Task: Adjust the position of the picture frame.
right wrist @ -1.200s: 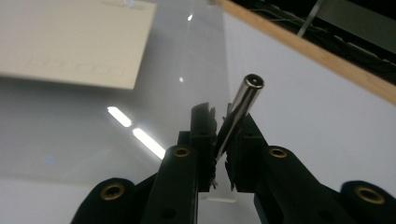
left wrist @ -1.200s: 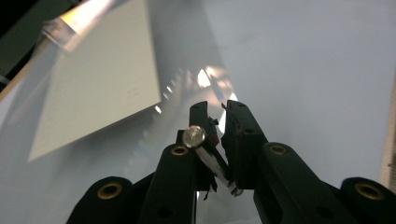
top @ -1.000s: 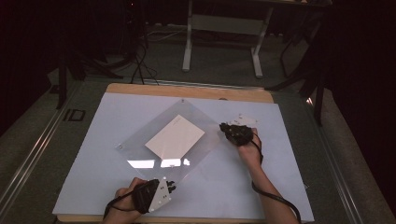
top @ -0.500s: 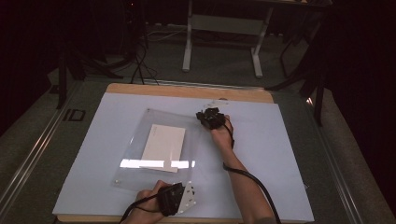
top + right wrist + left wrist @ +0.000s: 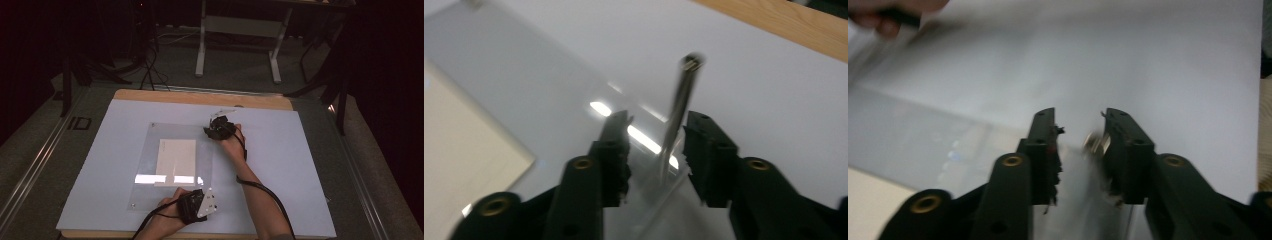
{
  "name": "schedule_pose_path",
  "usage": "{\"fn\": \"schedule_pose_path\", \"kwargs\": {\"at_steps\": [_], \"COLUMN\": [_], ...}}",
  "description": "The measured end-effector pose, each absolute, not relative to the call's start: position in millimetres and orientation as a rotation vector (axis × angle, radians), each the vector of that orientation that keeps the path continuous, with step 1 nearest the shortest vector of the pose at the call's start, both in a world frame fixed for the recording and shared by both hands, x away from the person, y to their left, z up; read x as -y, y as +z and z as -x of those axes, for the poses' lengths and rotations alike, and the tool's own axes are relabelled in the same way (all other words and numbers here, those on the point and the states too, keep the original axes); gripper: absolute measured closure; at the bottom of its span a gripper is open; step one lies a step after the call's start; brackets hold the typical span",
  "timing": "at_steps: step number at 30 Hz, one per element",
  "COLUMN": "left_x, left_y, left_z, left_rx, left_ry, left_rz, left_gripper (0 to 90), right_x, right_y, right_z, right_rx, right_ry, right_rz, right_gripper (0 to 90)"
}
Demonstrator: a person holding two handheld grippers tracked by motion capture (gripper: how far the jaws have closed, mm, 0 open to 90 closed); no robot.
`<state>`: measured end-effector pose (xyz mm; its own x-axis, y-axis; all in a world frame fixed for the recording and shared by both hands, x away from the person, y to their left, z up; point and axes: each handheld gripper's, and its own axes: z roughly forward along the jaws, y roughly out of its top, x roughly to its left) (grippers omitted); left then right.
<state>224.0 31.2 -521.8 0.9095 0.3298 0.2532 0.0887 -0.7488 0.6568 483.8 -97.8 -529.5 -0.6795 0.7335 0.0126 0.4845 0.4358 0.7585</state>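
While a clear sheet (image 5: 175,165) lies flat on the desk (image 5: 300,165), left gripper (image 5: 196,206) and right gripper (image 5: 218,127) at opposite corners, fingers just opened, half apart, gripping nothing.

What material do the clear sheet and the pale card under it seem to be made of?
The clear sheet looks like glossy transparent plastic, perhaps acrylic: it mirrors a bright lamp glare, and the table's white surface shows through it. Small metal-looking studs sit at its corners. The pale card seems matte cream paper or cardboard, with no shine; which of the two is unclear.
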Motion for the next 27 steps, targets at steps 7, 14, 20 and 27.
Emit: {"fn": "schedule_pose_path", "kwargs": {"at_steps": [7,14,20,27], "left_x": [-58,-84,-101,-108], "left_y": [-522,-507,-502,-498], "left_z": [-225,-232,-261,-301], "left_rx": [-0.343,-0.364,-0.507,-0.677], "left_ry": [0.349,0.315,0.276,0.335], "left_rz": [-2.32,-2.231,-2.142,-2.132], "left_gripper": [58.9,54.4,53.7,53.8], "right_x": [112,139,153,163], "right_y": [-524,-522,-521,-514], "right_z": [-461,-431,-407,-377], "right_rx": [-2.43,-2.522,-2.566,-2.574], "right_ry": [1.067,1.077,1.088,1.135], "right_rz": [-0.91,-0.884,-0.824,-0.748], "right_gripper": [53.6,50.0,52.0,52.1]}}
